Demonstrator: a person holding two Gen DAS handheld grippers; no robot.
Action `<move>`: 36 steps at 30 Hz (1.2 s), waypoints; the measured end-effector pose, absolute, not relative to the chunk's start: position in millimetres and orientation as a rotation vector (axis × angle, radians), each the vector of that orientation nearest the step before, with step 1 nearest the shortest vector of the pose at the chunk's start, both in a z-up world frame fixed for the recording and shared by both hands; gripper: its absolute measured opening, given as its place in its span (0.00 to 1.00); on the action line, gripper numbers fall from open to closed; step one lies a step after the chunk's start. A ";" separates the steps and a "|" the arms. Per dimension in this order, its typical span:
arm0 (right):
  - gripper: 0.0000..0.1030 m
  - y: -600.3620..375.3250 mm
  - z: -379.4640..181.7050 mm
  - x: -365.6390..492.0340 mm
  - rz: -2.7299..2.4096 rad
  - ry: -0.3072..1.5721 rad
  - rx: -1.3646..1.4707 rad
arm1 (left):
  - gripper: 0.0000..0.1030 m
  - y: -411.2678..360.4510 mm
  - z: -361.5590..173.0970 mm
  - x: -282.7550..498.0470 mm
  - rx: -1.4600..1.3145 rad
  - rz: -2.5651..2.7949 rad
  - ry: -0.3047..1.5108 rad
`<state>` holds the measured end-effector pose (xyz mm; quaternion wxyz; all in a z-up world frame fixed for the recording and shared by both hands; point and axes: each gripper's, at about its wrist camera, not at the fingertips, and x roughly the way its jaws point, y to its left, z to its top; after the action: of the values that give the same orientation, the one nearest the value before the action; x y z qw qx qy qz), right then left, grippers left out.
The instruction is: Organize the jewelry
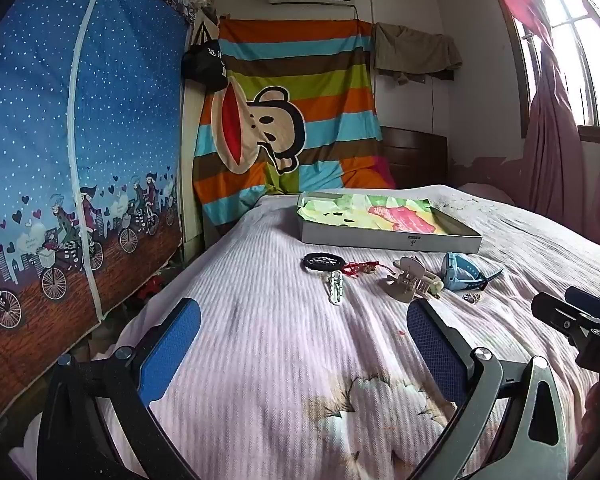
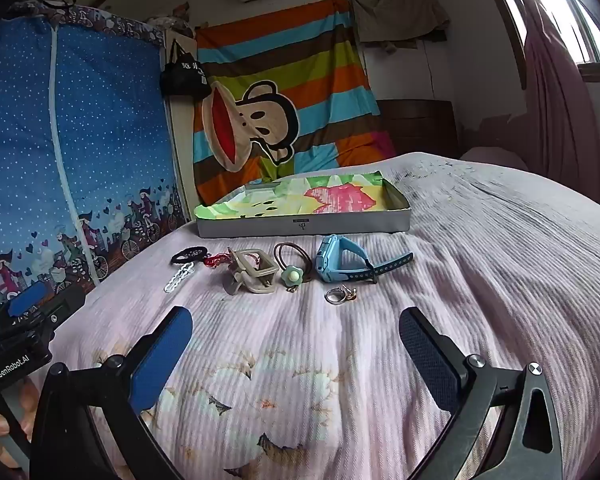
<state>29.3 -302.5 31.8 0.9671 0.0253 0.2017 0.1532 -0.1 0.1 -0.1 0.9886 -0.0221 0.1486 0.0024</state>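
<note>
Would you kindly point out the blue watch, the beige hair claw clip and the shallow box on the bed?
blue watch (image 2: pixel 332 258): right wrist view, on its face housing.
beige hair claw clip (image 2: pixel 256 274): right wrist view, on its body.
shallow box (image 2: pixel 300 226): right wrist view, on its near wall.

The hand at eight o'clock is cut off by the frame edge. The small rings are too tiny to tell apart.
</note>
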 end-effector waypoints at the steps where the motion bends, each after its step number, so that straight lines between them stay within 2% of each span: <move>1: 1.00 -302.3 31.7 29.4 0.309 0.412 0.049 | 0.98 0.2 -0.1 -0.2 -0.047 0.004 0.295; 36: 1.00 -302.7 33.1 28.8 0.309 0.411 0.046 | 0.98 -5.4 3.7 1.2 -0.038 0.010 0.293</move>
<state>28.8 -302.7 33.1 0.9669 0.0228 0.2031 0.1527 1.2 -5.4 3.7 0.9891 -0.0190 0.1458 0.0052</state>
